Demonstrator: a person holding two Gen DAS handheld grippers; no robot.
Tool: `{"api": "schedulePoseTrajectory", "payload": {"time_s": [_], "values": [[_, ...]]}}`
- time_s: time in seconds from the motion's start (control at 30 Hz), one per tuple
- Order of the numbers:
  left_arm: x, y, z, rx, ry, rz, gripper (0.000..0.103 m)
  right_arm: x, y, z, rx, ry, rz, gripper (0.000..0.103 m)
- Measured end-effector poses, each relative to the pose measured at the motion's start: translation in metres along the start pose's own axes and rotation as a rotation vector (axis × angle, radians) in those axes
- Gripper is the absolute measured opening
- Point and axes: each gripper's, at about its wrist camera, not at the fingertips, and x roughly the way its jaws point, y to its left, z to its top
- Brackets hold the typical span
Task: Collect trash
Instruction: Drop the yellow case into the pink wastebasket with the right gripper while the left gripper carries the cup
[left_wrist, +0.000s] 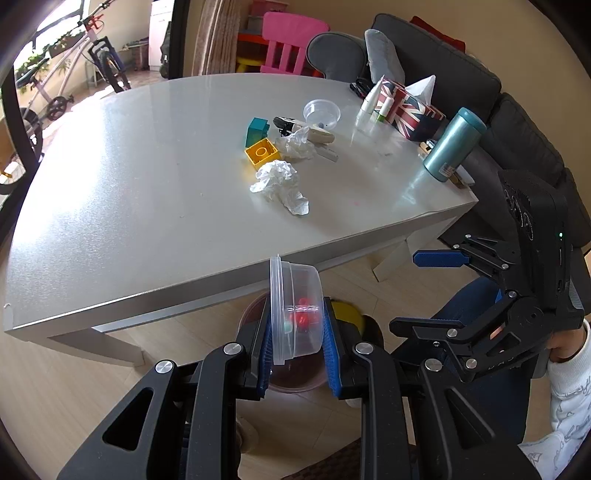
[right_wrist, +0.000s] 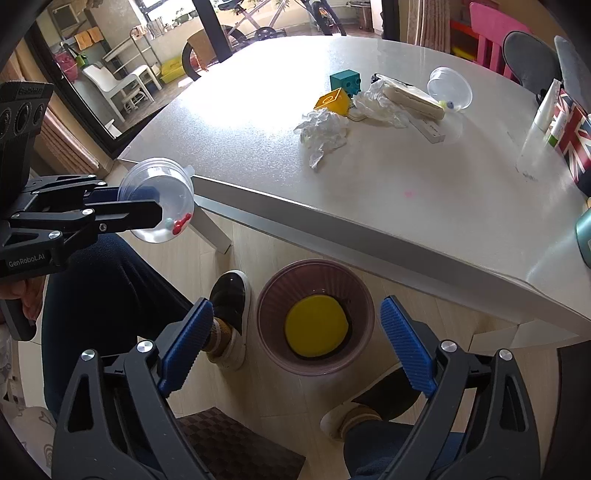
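Living room, white table (left_wrist: 147, 184) ahead of both tongs. Left tongs (left_wrist: 295, 347) clamp a lidded clear tub (left_wrist: 295, 314) on its side, beads inside, directly above the purple bin (right_wrist: 314, 325). Right tongs (right_wrist: 295, 343) wide, empty, bin between their pads. Advice: centre tub over bin mouth, lower, then release. Crumpled tissue (left_wrist: 280, 184) lies on the table beyond.

bin (left_wrist: 295, 380): mostly hidden behind container (left_wrist: 295, 314) | thermos (right_wrist: 585, 236): cut by frame edge
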Motion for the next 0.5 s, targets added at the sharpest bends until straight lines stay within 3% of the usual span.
{"api": "schedulePoseTrajectory", "payload": {"time_s": [0.5], "values": [[0.028,-0.014,0.005,0.041,0.074,-0.039,0.023,-0.021,-0.024,0.001,0.045,-0.035,-0.033,0.096]]}}
